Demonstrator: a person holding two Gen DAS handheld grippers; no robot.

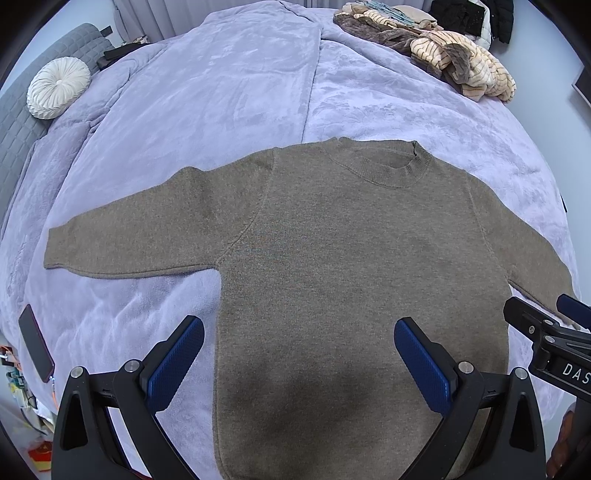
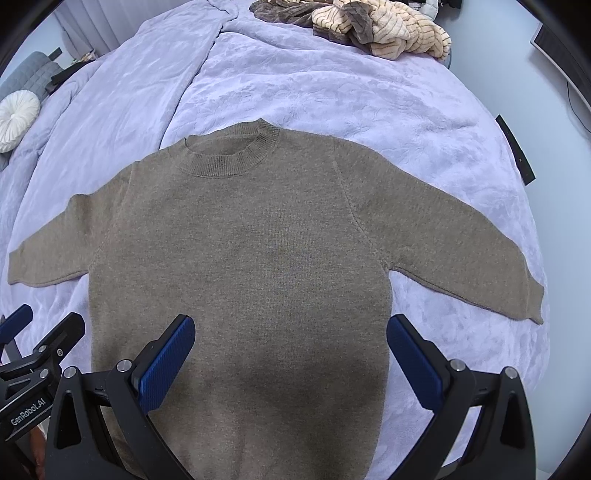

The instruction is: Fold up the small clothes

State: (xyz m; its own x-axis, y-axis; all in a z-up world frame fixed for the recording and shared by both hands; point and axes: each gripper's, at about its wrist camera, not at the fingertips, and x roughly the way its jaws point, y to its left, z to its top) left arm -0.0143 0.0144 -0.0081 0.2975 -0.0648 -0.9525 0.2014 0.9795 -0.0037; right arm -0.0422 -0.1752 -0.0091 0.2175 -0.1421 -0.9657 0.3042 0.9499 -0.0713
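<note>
At the far left a phone [image 1: 36,343] lies near the edge of the lilac blanket [image 1: 229,92], and a round white cushion [image 1: 58,87] sits up by the grey headboard [image 1: 16,122].

My left gripper [image 1: 299,345] hangs above the sweater's lower body, its blue pads [image 1: 173,362] spread wide and holding nothing. One pad is over bare blanket just off the sweater's left side, the other over the knit.

The brown sweater [image 1: 351,258] lies flat on the blanket, front up, ribbed neck [image 2: 229,162] away from me, hem toward me. Both sleeves are stretched out sideways, the left sleeve [image 1: 129,240] toward the phone, the right sleeve [image 2: 461,251] toward the bed's far edge.

My right gripper [image 2: 290,343] hovers beside the left one, also above the lower body, jaws released and empty, one pad [image 2: 413,362] over the sweater's right edge.

Beyond the neck, at the far right corner of the bed, is a heap of striped cream and brown clothes [image 2: 384,33]. A dark slim remote [image 2: 515,149] lies at the right edge of the blanket.
</note>
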